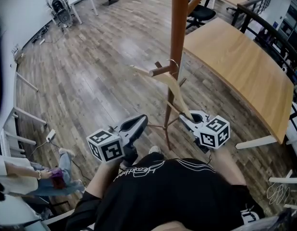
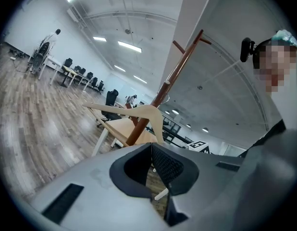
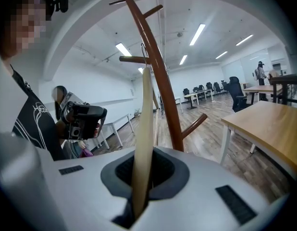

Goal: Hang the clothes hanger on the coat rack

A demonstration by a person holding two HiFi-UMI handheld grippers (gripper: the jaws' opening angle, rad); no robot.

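Observation:
The brown coat rack's pole (image 1: 177, 32) rises in front of me. A pale wooden hanger (image 1: 171, 85) hangs slanted beside it, its wire hook (image 1: 173, 61) at a short peg (image 1: 159, 71) close to the pole; whether the hook rests on the peg I cannot tell. My right gripper (image 1: 186, 117) is shut on the hanger's lower arm; in the right gripper view the hanger (image 3: 142, 129) stands edge-on between the jaws, the pole (image 3: 158, 76) behind it. My left gripper (image 1: 142, 120) is shut and empty, left of the pole; its view shows the hanger (image 2: 139, 112) and the pole (image 2: 163, 95) ahead.
A long curved wooden table (image 1: 244, 66) stands to the right of the rack, with a dark railing (image 1: 268, 28) behind it. The rack's legs (image 1: 165, 126) spread on the plank floor. A person (image 1: 28, 179) sits at the lower left. An office chair (image 1: 201, 13) stands behind the pole.

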